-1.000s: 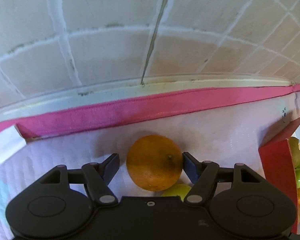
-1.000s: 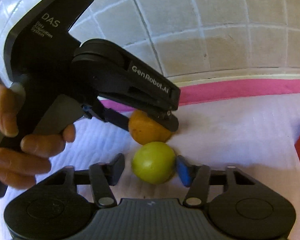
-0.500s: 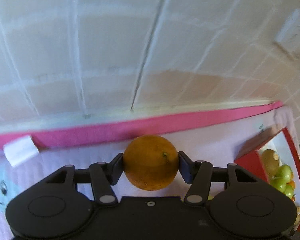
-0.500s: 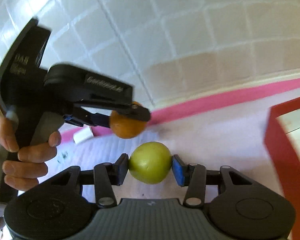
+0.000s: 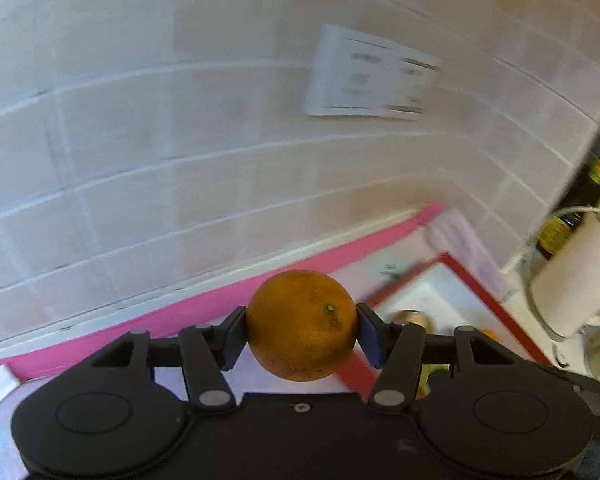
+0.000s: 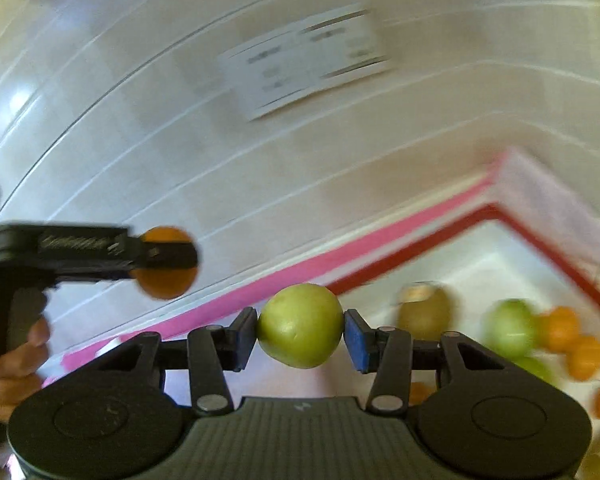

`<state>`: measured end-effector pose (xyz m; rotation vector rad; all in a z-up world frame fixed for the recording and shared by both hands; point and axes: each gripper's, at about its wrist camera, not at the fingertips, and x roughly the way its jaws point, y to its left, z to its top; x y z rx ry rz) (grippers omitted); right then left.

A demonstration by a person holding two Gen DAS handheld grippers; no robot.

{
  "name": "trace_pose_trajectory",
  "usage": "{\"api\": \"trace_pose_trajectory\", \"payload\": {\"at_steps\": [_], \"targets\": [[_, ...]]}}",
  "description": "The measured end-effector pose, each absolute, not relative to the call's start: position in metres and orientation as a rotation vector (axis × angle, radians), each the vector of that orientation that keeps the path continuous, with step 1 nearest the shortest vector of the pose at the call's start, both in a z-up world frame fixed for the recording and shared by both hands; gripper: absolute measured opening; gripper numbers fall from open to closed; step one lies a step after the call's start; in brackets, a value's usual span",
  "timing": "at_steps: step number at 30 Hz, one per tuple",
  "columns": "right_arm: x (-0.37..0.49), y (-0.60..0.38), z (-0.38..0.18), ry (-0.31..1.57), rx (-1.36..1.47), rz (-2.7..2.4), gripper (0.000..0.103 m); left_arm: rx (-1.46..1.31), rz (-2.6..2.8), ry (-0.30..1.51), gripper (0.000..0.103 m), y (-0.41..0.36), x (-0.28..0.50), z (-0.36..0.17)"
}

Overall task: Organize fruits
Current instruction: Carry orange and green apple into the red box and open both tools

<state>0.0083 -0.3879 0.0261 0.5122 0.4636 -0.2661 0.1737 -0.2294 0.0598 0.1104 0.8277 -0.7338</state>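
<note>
My left gripper (image 5: 302, 334) is shut on an orange (image 5: 302, 325) and holds it in the air above the pink-edged cloth. From the right wrist view the same orange (image 6: 165, 285) shows at the left, pinched in that left gripper (image 6: 166, 258), which a hand (image 6: 14, 364) holds. My right gripper (image 6: 300, 334) is shut on a green apple (image 6: 300, 325), also lifted off the table. To the right lies a red-rimmed white box (image 6: 476, 216) with several fruits: a kiwi (image 6: 424, 312), a green apple (image 6: 510, 330) and oranges (image 6: 560, 326). The box's red rim (image 5: 470, 276) shows right of the left gripper.
A white tiled wall (image 5: 180, 140) with a paper sheet (image 5: 370, 76) rises behind the table. A pink cloth border (image 5: 204, 308) runs along the wall. At the far right stand a white jug (image 5: 576, 276) and dark bottles (image 5: 560, 228).
The left jaws closed on the orange and lifted it off the cloth. Both grippers rose and swung right with their fruit, bringing the red-rimmed box further into view.
</note>
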Motion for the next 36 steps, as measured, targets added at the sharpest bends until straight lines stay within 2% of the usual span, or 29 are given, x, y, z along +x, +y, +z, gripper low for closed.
{"api": "trace_pose_trajectory", "payload": {"at_steps": [4,12,18,26,27,29,31,36], "targets": [[-0.026,-0.427,0.02,0.456,0.587,-0.374,0.049,0.191,-0.81,0.811,0.068,-0.27,0.149,0.048],[-0.064,-0.482,-0.013,0.47,0.725,-0.516,0.049,0.28,-0.863,0.891,0.068,-0.326,0.126,0.008],[-0.068,-0.503,-0.038,0.513,0.819,-0.555,0.049,0.356,-0.876,0.92,0.068,-0.342,0.119,-0.013],[-0.064,-0.501,-0.042,0.597,0.829,-0.586,0.05,0.394,-0.876,0.952,0.069,-0.348,0.116,-0.028],[-0.064,-0.501,-0.042,0.603,0.826,-0.601,0.052,0.4,-0.875,0.959,0.069,-0.349,0.116,-0.029],[-0.066,-0.5,-0.039,0.591,0.83,-0.611,0.064,0.425,-0.877,0.946,0.072,-0.35,0.113,-0.03],[-0.071,-0.498,-0.032,0.561,0.84,-0.597,0.064,0.431,-0.867,0.914,0.082,-0.349,0.109,-0.025],[-0.084,-0.49,-0.005,0.524,0.83,-0.608,0.082,0.415,-0.803,0.921,0.081,-0.34,0.107,-0.007]]}}
